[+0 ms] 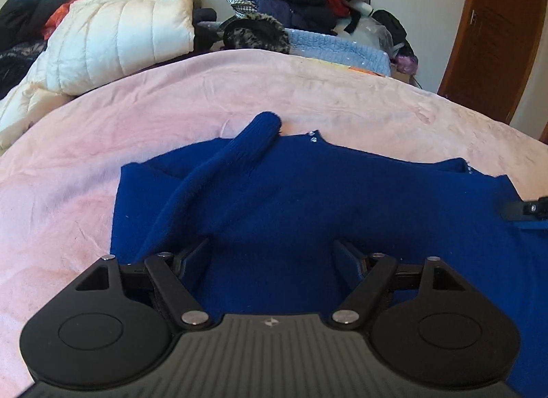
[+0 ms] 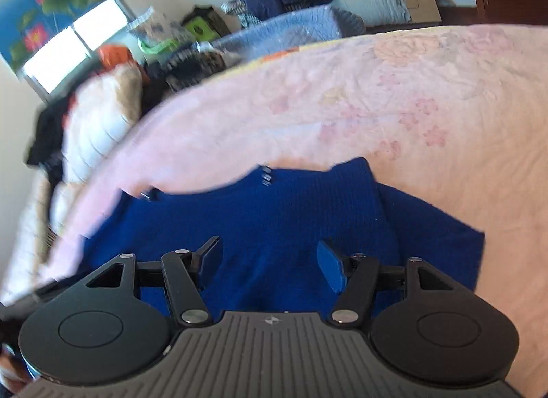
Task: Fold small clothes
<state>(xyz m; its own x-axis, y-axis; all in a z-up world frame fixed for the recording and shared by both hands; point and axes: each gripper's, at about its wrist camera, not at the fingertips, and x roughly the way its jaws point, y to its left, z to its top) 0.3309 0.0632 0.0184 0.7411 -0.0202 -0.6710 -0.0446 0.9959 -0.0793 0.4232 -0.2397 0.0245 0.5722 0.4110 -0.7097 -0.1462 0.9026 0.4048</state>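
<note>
Garment: blue sweater (image 1: 308,192) flat on the pink bed (image 1: 137,117), one sleeve (image 1: 239,151) folded across.
Left gripper (image 1: 270,254): jaws apart, empty.
Right gripper (image 2: 269,257): jaws apart, empty.
Risk: single-layer pinch drags the knit, undoing the sleeve fold.

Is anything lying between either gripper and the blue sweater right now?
Nothing visible. The left gripper and the right gripper are both open directly above the blue sweater, which lies on the pink blanket; its sleeve is folded across it.

left gripper (image 1: 270,254): black, 2 round discs | ribbed grey plate | silver screws | blue pads
</note>
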